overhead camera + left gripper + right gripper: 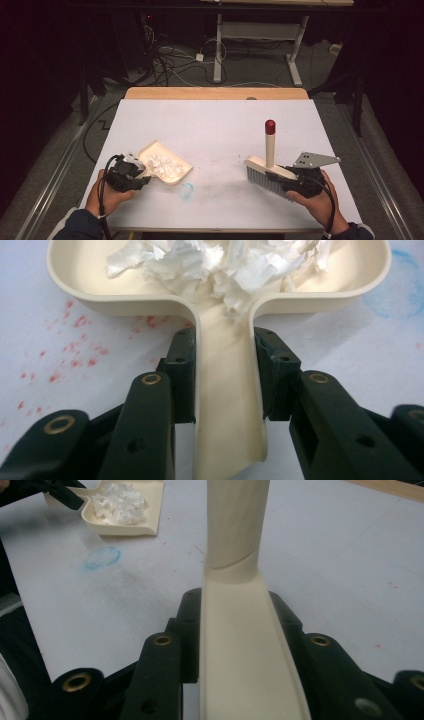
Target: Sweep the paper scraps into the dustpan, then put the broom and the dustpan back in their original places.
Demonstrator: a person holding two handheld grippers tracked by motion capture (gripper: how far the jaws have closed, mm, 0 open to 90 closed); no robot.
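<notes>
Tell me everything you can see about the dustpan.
The dustpan is cream, apparently plastic, with a shallow rounded tray and a narrow handle. It lies flat on the white table, at its near left. Crumpled white paper scraps fill the tray. The left hand-held gripper is shut on the handle.

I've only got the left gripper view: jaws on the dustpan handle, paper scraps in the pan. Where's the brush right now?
Observer: The brush is off to the right of the table, bristles down, well apart from the dustpan.
Operator: Is it held?
Observer: Yes, the right gripper is shut on the brush head, as the right gripper view shows.
Operator: Which way does its handle point?
Observer: Straight up, with a red cap on top.
Operator: Any scraps left on the table between them?
Observer: None that I can make out in the high view; there is a blue scribbled ring just in front of the dustpan.
</notes>
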